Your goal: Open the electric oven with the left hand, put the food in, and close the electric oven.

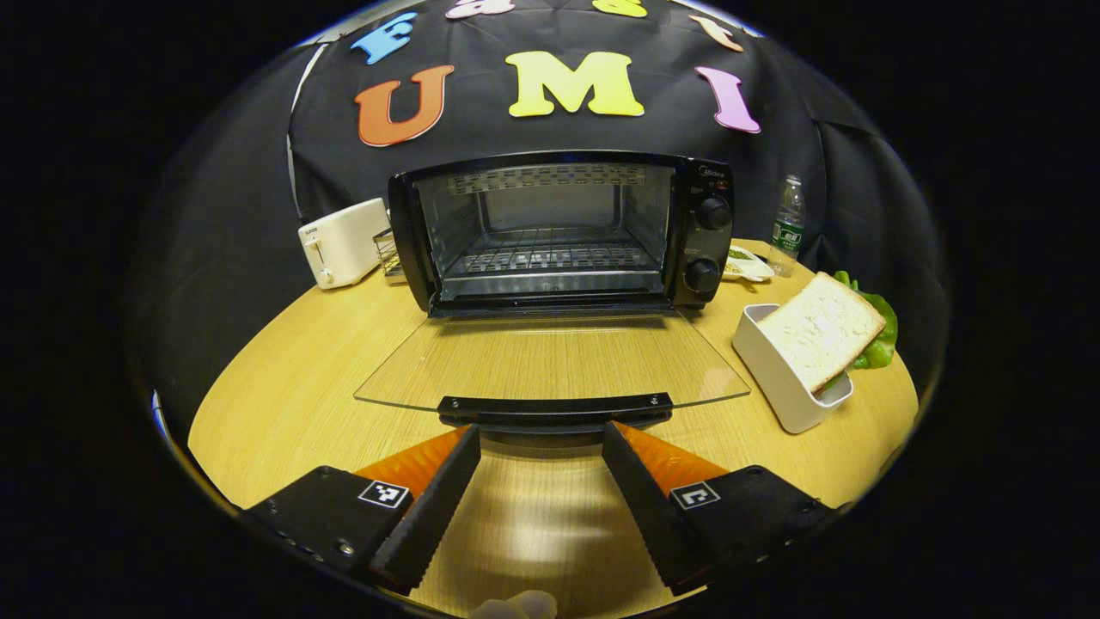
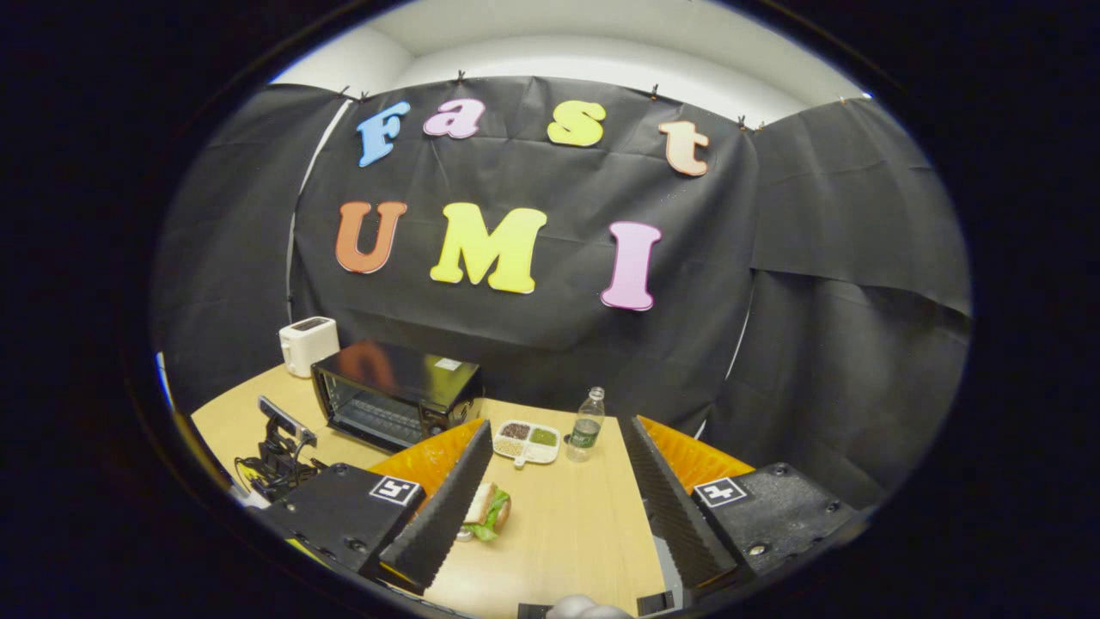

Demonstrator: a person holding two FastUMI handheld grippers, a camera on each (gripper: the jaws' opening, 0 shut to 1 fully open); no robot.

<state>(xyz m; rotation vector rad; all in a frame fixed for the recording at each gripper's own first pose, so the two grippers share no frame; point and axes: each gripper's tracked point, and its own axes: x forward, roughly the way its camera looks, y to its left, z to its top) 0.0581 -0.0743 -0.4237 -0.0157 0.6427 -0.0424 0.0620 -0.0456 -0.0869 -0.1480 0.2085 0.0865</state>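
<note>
The black electric oven [image 1: 559,232] stands open at the back of the round wooden table, its wire rack bare. Its glass door [image 1: 550,361] lies flat toward me, with the black handle [image 1: 554,408] just beyond my left gripper [image 1: 541,447], which is open and holds nothing. A sandwich [image 1: 825,331] with lettuce leans in a white holder [image 1: 778,374] to the right of the door. In the right gripper view, my right gripper [image 2: 559,473] hangs open high above the table, with the sandwich [image 2: 488,509] below it and the oven [image 2: 391,391] at the far left. The left gripper [image 2: 279,456] shows before the oven there.
A white toaster [image 1: 344,241] stands left of the oven with a small wire rack [image 1: 388,254] beside it. On the oven's right are a divided dish of grains [image 2: 526,441] and a plastic water bottle [image 1: 788,225]. The table edge [image 1: 258,361] curves round on the left.
</note>
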